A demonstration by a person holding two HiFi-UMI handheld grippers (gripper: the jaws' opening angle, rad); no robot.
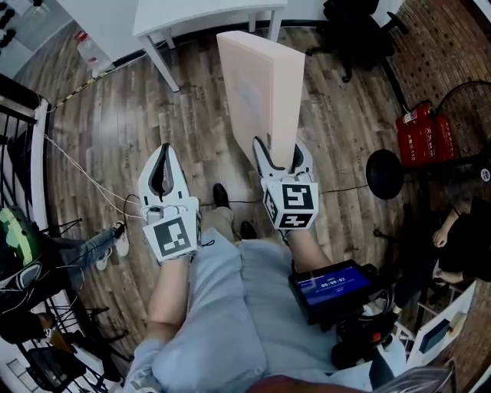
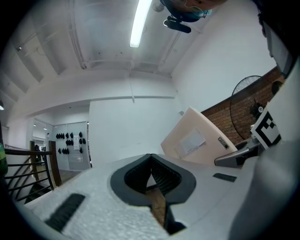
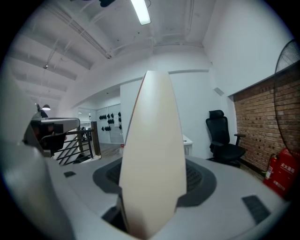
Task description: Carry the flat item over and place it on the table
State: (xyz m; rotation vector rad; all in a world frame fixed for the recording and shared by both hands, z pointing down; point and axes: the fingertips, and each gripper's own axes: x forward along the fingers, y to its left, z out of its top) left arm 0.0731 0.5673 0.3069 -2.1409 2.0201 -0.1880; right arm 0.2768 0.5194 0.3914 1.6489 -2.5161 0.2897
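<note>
Open wood floor, table edge ahead

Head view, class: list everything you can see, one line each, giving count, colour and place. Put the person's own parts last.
box: one, pale pink, upright, held at centre
table: one, white, top centre, beyond the box
office chair: one, black, top right
fire extinguishers: two it seems, red, right side
fan: one, black, on the floor at right
bottle: one, clear with red cap, top left
screen: one, lit blue, lower right
left gripper: one, white and black, left, shut, empty
right gripper: one, white and black, centre, shut on the box
</note>
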